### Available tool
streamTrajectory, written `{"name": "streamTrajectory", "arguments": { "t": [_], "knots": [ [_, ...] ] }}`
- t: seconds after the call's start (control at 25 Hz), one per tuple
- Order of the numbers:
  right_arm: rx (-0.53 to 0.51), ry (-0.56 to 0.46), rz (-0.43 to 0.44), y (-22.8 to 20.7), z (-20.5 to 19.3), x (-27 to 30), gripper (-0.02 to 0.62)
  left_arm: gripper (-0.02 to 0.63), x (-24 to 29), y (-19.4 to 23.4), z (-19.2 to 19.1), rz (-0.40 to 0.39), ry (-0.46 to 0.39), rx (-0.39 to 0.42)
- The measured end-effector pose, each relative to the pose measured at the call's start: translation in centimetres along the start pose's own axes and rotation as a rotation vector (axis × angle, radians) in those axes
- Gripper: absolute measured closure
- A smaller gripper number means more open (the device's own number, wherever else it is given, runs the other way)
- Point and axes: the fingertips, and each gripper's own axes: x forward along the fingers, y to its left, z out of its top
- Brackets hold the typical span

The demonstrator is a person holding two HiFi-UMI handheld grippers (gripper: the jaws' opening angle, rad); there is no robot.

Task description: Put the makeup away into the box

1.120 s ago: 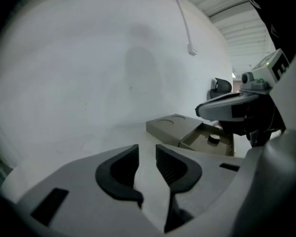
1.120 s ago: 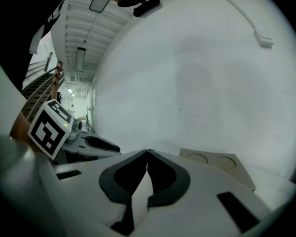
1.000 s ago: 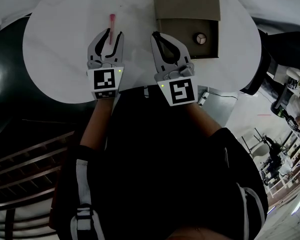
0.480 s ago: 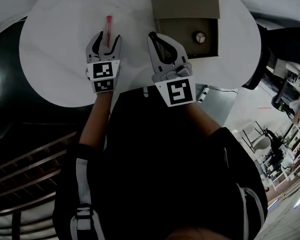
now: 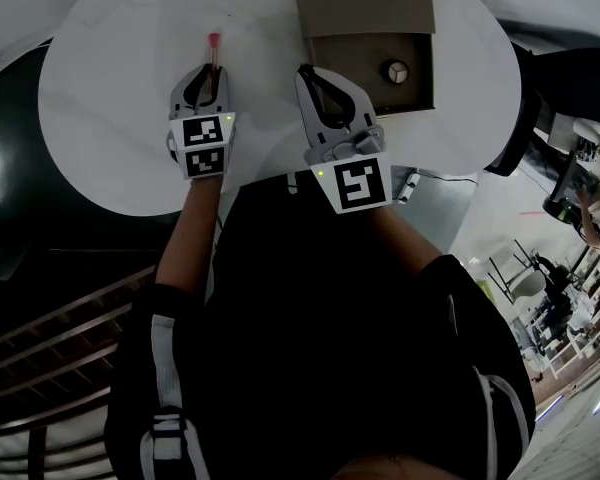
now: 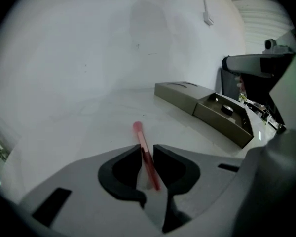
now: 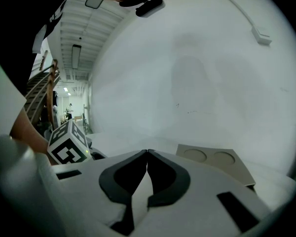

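One pink stick (image 6: 142, 144) pinched by left gripper's (image 5: 212, 78) just-closed fingers (image 6: 168, 164), mid-table (image 5: 120, 118), box (image 5: 350, 73) apart

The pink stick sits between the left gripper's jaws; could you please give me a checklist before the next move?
1. The pink stick is between the left gripper's jaws, which have just been closing: ok.
2. It lies square in the grip: not ok, slantwise.
3. The box is open: ok.
4. The right gripper is shut and empty: ok.
5. Way to the box clear: not ok, right gripper sits at its edge.
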Motion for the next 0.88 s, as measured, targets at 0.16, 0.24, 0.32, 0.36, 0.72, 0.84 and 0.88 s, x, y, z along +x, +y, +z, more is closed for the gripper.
{"name": "streamTrajectory", "arguments": {
  "t": [0.16,0.24,0.32,0.36,0.72,0.84,0.88],
  "knots": [
    [0.002,-0.011,-0.011,-0.4,0.2,-0.8,0.572,0.555,-0.1,-0.4,0.1,-0.002,0.005,0.015],
    [0.0,-0.016,-0.016,-0.5,0.4,-1.3,0.572,0.556,-0.2,-0.5,0.1,0.002,0.007,0.013],
    [-0.002,-0.024,-0.022,-0.6,0.4,-1.9,0.572,0.557,-0.4,-0.6,0.0,0.007,0.007,0.014],
    [-0.001,-0.027,-0.025,-0.7,0.4,-2.1,0.572,0.557,-0.5,-0.7,0.0,0.008,0.005,0.016],
    [-0.002,-0.051,-0.062,-1.3,0.7,-5.0,0.572,0.557,-3.1,-4.3,3.0,-0.022,-0.092,0.059],
    [-0.002,-0.062,-0.077,-1.5,0.8,-6.3,0.572,0.557,-4.2,-5.8,4.5,-0.038,-0.137,0.066],
    [-0.001,-0.066,-0.083,-1.7,0.9,-6.7,0.572,0.557,-4.6,-6.3,5.0,-0.045,-0.151,0.069]
  ]
}}
